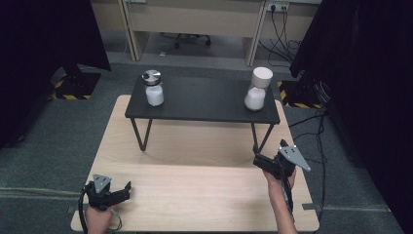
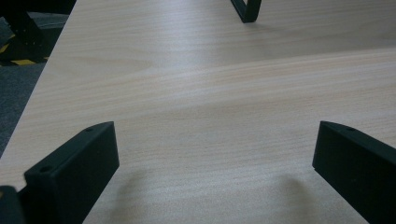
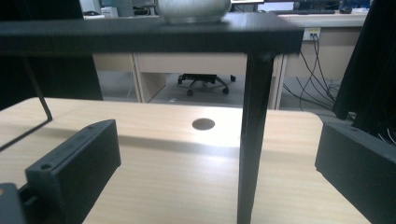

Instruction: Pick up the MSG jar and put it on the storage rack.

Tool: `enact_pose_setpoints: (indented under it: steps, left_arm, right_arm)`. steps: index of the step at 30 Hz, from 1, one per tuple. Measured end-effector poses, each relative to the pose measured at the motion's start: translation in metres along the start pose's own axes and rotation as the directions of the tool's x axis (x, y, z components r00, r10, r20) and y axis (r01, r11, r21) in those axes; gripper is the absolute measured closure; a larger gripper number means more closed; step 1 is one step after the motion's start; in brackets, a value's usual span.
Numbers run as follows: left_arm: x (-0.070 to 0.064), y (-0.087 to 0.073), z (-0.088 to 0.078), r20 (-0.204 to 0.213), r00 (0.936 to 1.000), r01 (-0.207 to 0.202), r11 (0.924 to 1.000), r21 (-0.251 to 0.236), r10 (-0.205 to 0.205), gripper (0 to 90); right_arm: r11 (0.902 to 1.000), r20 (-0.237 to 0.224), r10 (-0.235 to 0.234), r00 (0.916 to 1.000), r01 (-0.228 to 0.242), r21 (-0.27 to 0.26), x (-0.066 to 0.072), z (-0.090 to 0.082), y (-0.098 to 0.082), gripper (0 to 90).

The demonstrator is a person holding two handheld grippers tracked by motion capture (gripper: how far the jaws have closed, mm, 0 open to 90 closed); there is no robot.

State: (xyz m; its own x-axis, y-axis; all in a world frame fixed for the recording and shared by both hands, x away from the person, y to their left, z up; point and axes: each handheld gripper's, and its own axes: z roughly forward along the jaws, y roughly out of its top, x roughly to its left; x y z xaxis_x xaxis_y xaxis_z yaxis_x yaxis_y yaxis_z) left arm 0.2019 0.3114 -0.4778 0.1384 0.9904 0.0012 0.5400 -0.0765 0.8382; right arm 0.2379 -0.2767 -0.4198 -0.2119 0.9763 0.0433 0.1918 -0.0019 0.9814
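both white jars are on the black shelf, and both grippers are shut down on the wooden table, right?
Not quite. The jars do stand on the black shelf, but the left gripper and the right gripper are open: each gripper view shows its fingers wide apart, holding nothing.

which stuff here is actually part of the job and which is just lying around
In the job:
- left gripper, fingers open, over the wooden table
- right gripper, fingers open, by the black shelf
- steel-capped jar on the shelf
- white-capped jar on the shelf

Just lying about:
- office chair
- wall cables
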Motion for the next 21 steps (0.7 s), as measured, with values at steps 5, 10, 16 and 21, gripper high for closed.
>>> enact_pose_setpoints:
  steps: [5, 10, 16, 21]
  left_arm:
    - [0.000, 0.000, 0.000, 0.000, 1.0000, -0.008, 1.0000, 0.001, 0.008, 0.0]
    - [-0.001, 0.000, 0.000, 0.001, 0.9999, -0.010, 0.9999, 0.000, 0.010, 0.0]
    - [-0.001, 0.000, 0.001, 0.001, 0.9998, -0.020, 0.9998, 0.003, 0.020, 0.0]
    - [-0.002, 0.001, 0.001, -0.001, 0.9997, -0.023, 0.9997, 0.007, 0.023, 0.0]
  right_arm:
    - [0.9997, 0.013, 0.002, 0.9999, -0.003, 0.023, 0.001, -0.006, -0.018, 0.3]
    - [0.9985, 0.026, -0.009, 0.9996, 0.007, 0.054, 0.000, -0.014, -0.037, 0.3]
    - [0.9962, 0.048, 0.006, 0.9988, -0.010, 0.086, -0.004, -0.023, -0.055, 0.3]
    - [0.9946, 0.064, 0.010, 0.9979, -0.017, 0.103, -0.009, -0.031, -0.066, 0.3]
